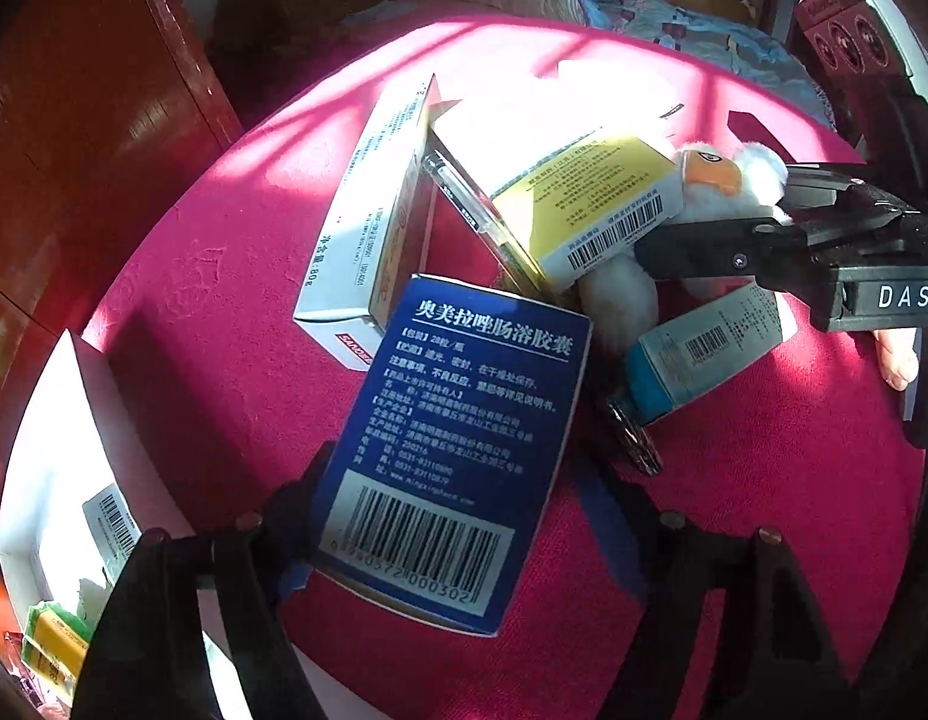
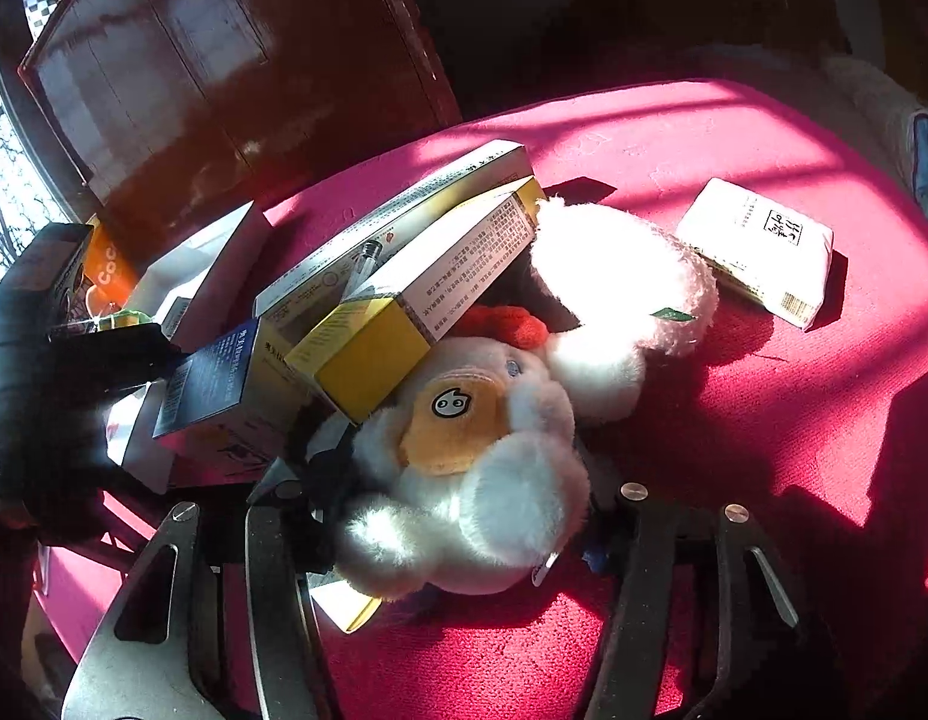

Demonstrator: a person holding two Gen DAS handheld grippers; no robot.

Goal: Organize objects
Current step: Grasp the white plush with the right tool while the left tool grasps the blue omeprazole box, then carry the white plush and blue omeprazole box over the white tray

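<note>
In the left wrist view the left gripper [image 1: 458, 516] has its two fingers against the sides of a dark blue medicine box [image 1: 464, 438] in the lower middle of the frame, above the pink cloth [image 1: 224, 300]. In the right wrist view the right gripper [image 2: 458, 516] is clamped on the head of a white plush toy [image 2: 482, 462] at lower centre. A yellow box [image 2: 416, 312] leans on the toy, and a white packet [image 2: 758, 246] lies apart at the upper right.

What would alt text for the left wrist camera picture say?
The left gripper has a dark blue cardboard medicine box between its black fingers above a magenta cloth. Beyond lie a white carton, a yellow-and-white box and a white plush chicken toy, which the right gripper reaches.
</note>
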